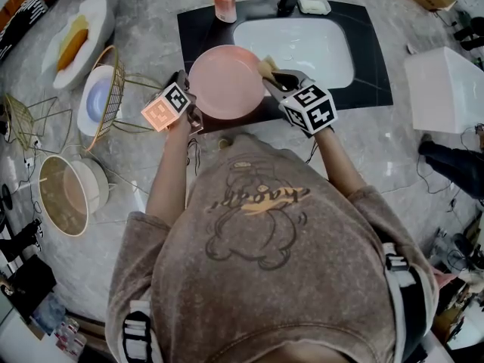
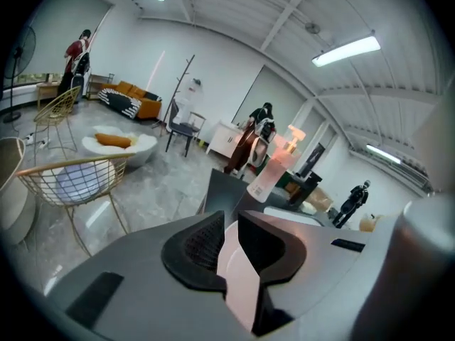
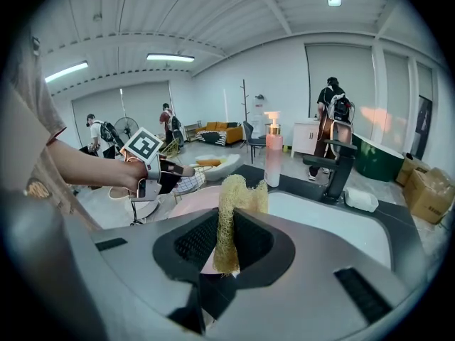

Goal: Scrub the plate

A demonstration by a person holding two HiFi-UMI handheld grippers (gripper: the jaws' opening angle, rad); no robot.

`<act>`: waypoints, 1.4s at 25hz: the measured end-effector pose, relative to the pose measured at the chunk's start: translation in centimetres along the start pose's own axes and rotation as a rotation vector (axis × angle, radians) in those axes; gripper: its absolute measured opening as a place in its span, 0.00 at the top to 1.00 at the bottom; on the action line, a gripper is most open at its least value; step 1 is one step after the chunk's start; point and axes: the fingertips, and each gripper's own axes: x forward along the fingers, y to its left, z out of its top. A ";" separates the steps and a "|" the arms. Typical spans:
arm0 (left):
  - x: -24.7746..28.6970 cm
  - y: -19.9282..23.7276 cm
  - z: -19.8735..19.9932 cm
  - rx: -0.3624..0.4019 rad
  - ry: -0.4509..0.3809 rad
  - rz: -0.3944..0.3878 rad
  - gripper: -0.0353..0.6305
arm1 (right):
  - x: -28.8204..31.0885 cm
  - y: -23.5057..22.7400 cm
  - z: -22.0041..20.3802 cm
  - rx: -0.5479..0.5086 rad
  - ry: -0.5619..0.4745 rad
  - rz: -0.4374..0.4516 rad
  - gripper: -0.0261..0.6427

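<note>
Head view gives us the plate (image 1: 227,82): round, plain pale pink and glossy, with a shallow raised rim. It is held over the dark surround at the front of the white sink (image 1: 318,51), which is set in the grey marble table (image 1: 151,21). Our left tongs (image 1: 192,97) are clamped on the plate's left rim. In the left gripper view the pink edge runs between the two black pads, which press on it. Our right tongs (image 1: 274,78) are closed on a straw-coloured, fibrous loofah scrubber (image 1: 267,67), which sits at the plate's right rim.
</note>
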 end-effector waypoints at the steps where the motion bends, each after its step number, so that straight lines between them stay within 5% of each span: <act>1: -0.2 -0.8 0.7 0.012 -0.016 -0.023 0.87 | -0.1 -0.1 0.1 0.004 -0.007 -0.005 0.87; 10: -4.0 -10.9 6.3 0.217 -0.153 -0.278 0.87 | -1.2 -0.5 1.7 0.068 -0.097 -0.030 0.87; 20: -9.1 -16.5 7.5 0.413 -0.286 -0.426 0.87 | -3.5 -0.8 4.2 0.117 -0.291 -0.109 0.87; 27: -10.6 -16.4 6.5 0.469 -0.361 -0.472 0.88 | -4.8 -0.5 5.7 0.091 -0.455 -0.150 0.87; 35: -9.3 -13.4 4.1 0.486 -0.335 -0.372 0.92 | -4.4 -0.4 4.9 0.130 -0.496 -0.132 0.87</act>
